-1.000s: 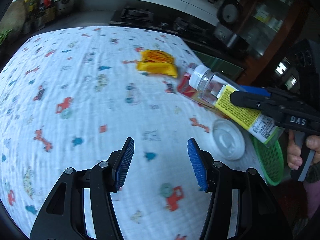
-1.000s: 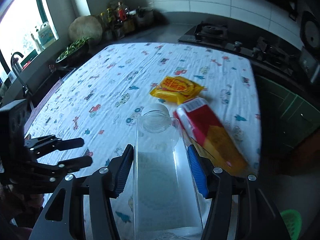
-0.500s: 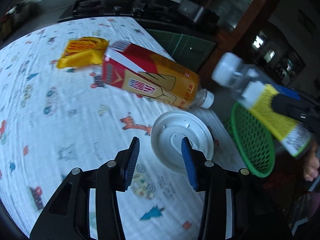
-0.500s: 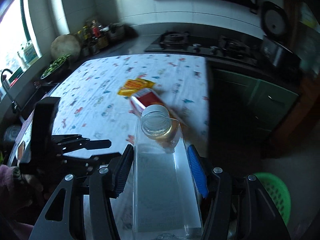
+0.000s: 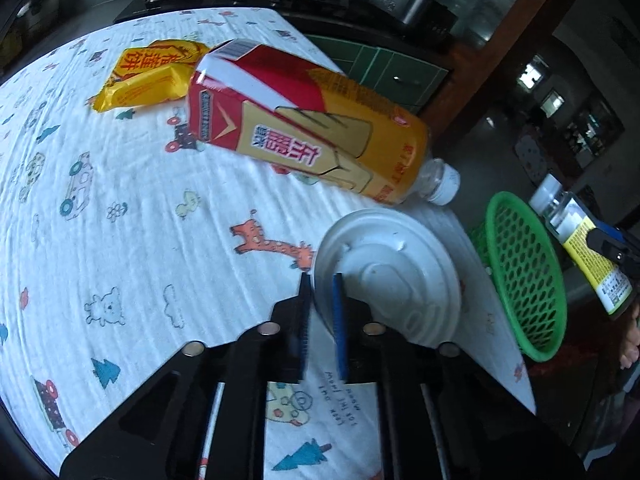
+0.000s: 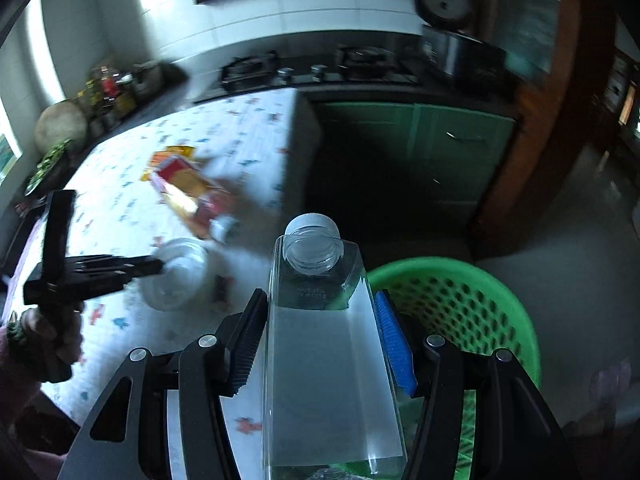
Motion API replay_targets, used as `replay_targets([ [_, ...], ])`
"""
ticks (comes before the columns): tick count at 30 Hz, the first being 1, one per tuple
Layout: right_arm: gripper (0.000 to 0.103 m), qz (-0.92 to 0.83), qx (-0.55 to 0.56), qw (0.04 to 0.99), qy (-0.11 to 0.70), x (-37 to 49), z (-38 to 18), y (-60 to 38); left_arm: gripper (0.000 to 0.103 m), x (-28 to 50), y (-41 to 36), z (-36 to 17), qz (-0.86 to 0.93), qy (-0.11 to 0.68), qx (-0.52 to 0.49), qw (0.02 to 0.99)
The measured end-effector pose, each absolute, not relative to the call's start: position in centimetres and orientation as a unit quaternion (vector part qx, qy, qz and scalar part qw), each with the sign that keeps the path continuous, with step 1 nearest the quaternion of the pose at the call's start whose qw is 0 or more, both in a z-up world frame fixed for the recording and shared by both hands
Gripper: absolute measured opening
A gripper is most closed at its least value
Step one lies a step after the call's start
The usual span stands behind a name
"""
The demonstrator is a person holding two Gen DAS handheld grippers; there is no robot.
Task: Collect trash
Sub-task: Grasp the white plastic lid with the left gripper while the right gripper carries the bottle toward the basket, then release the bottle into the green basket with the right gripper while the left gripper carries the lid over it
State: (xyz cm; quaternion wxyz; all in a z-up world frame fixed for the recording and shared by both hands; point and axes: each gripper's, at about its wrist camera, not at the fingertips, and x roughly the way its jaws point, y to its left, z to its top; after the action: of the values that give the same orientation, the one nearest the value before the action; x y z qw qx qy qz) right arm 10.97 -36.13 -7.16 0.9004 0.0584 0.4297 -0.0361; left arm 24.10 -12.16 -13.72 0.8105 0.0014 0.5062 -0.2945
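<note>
My left gripper is shut on the near rim of a white plastic lid, which lies at the table's right edge. The right wrist view shows the same grip, left gripper on the lid. Behind the lid, a red and orange drink bottle lies on its side, with a yellow snack packet beyond it. My right gripper is shut on a clear square bottle with a white cap, held off the table over the near rim of a green mesh basket.
The table wears a white cloth with cartoon prints. The green basket stands low beside the table's right edge. A stove and counter and green cabinets lie behind. A hand holds the left gripper.
The left gripper swung right to the white lid and closed on its rim. The right gripper carried the clear bottle off the table toward the green basket.
</note>
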Motion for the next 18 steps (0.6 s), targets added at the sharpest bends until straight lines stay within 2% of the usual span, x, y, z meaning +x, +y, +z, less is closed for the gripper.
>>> replay_targets([
  [12,0.054,-0.127,0.087,0.872,0.465,10.8,-11.7,-41.8,0.004,21.6,-12.3,-10.5,-0.304,0.474,0.018,0.826],
  [18,0.056,-0.14,0.105,0.874,0.454,9.5,-11.4,-43.2,0.004,19.9,-14.1,-8.2,-0.339,0.454,0.018,0.824],
])
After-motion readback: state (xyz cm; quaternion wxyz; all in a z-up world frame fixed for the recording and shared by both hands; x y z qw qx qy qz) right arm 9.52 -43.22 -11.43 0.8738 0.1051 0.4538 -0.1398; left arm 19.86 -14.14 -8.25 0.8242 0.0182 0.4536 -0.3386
